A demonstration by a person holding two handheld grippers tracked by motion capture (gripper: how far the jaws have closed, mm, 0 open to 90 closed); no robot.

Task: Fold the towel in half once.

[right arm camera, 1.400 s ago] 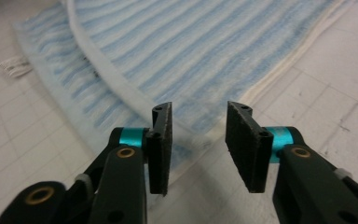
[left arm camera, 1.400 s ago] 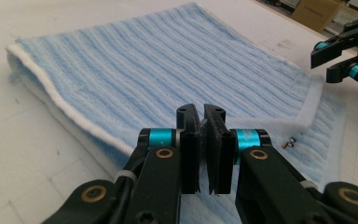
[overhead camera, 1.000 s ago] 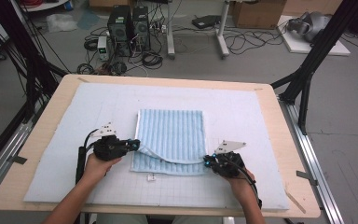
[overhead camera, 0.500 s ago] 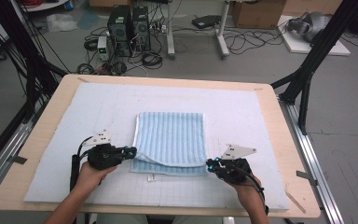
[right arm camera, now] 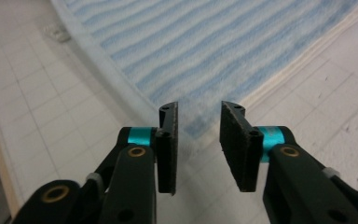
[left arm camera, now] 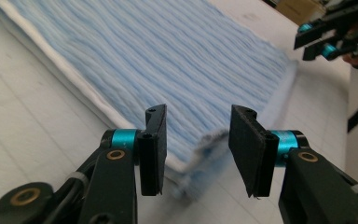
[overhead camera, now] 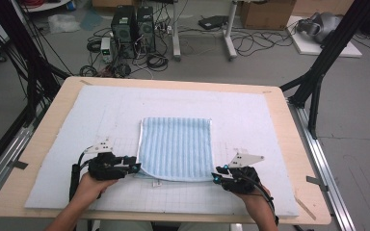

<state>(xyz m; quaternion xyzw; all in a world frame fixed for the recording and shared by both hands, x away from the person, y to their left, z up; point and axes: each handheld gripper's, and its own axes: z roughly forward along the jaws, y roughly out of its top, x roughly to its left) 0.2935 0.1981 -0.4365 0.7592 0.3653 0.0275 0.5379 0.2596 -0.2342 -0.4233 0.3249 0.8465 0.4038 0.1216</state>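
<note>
far end of the striped towel cut off by the top edge past the left gripper, corner between its jaws kinda blurry, small tag near it unreadable

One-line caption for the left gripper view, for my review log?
Open left hand-held gripper facing the near corner of a folded blue striped towel on white gridded mat.
</note>
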